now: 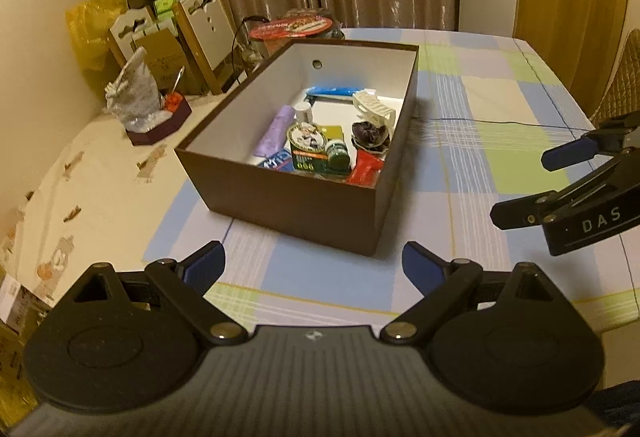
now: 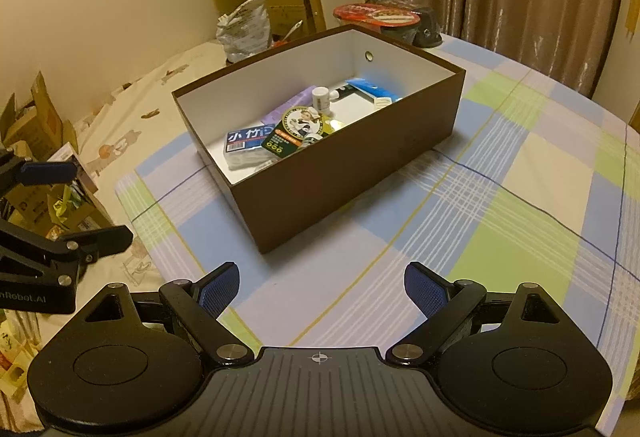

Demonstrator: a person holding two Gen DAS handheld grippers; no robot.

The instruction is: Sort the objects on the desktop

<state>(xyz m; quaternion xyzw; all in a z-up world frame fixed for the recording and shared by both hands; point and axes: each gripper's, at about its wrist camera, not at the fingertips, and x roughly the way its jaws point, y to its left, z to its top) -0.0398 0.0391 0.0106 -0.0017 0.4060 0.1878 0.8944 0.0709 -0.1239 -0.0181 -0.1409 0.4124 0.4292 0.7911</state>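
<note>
In the middle of both frames the brown box [image 1: 296, 197] already holds the small items, the checked counter [image 2: 500, 237] around it lies bare, and both grippers' fingers [image 1: 208, 265] are spread and empty, so sorting looks essentially finished

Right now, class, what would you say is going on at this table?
A person is sorting desk items, with a hand-held gripper in each hand. Both the left hand-held gripper and the right hand-held gripper are open and empty, held short of a brown box on the checked tablecloth. The box already holds small things, among them a purple roll, a blue packet, a white clip and a small green jar. The cloth around the box shows no loose items.
</note>
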